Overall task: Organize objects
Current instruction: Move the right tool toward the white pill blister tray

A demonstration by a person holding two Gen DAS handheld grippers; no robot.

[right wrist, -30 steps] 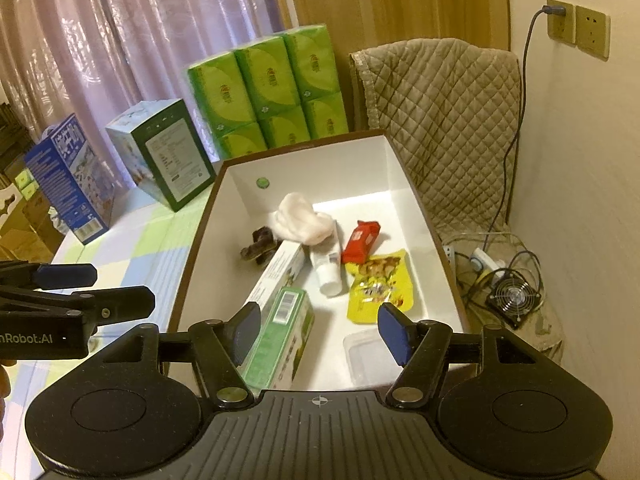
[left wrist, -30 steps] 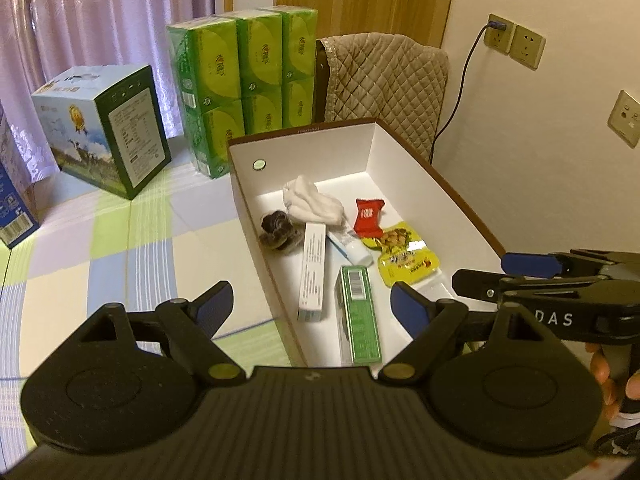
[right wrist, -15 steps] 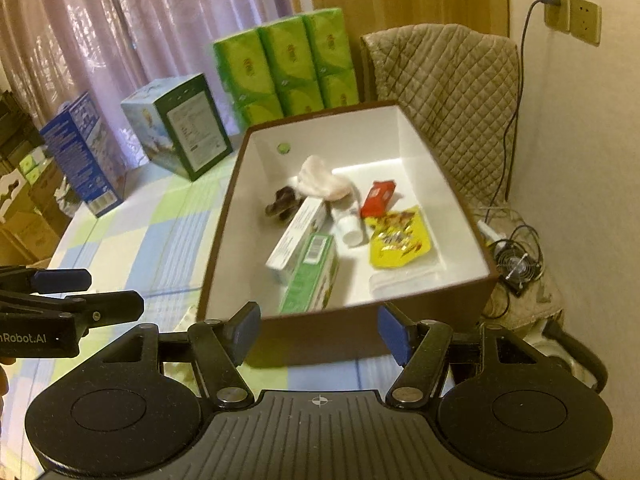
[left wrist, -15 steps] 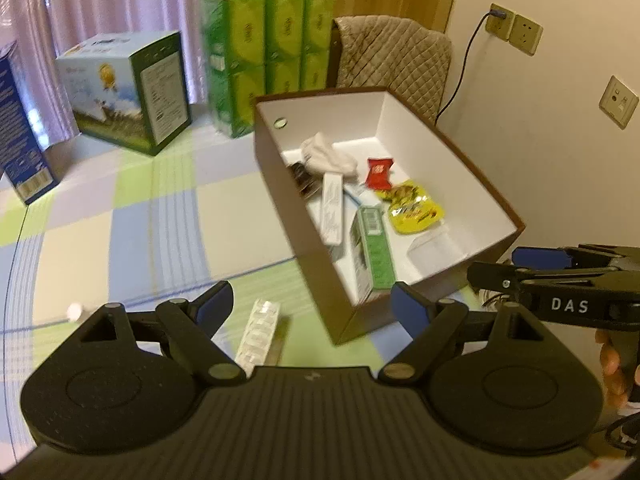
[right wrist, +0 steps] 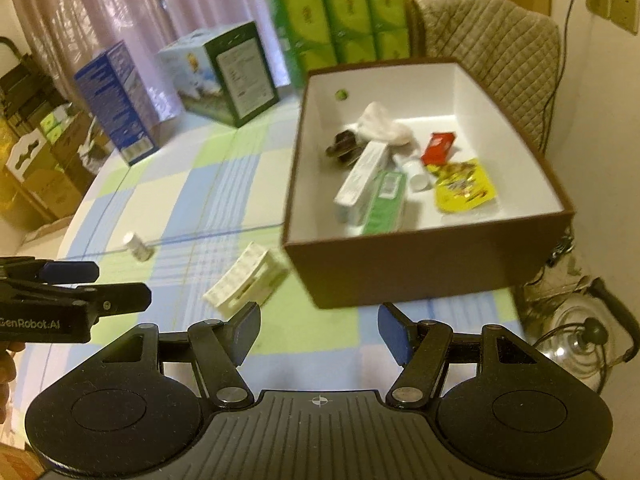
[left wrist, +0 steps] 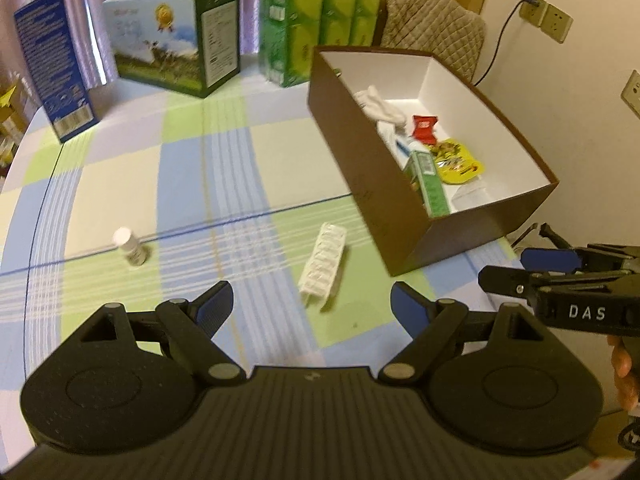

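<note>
Checked table (left wrist: 208,184) mostly bare at 9–12 o'clock; cartons and green tissue packs (left wrist: 320,12) line far edge. Brown box (right wrist: 424,264) sits near table's right edge, 1 o'clock. Left tool (left wrist: 312,304) fingers wide apart, holding nothing, above table. Right tool (right wrist: 319,328) likewise spread, empty, just short of box wall. White pill organizer (left wrist: 324,264) lies on table at 12 o'clock beside box; small white bottle (left wrist: 130,246) at 10 o'clock. Box holds white cloth (right wrist: 384,126), red packet (right wrist: 438,147), yellow pouch (right wrist: 462,186), green carton (right wrist: 386,202).

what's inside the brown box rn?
In the box: white cloth, dark item, white carton, green carton, red packet, yellow pouch, small bottle. Anything beneath them is hidden.
</note>
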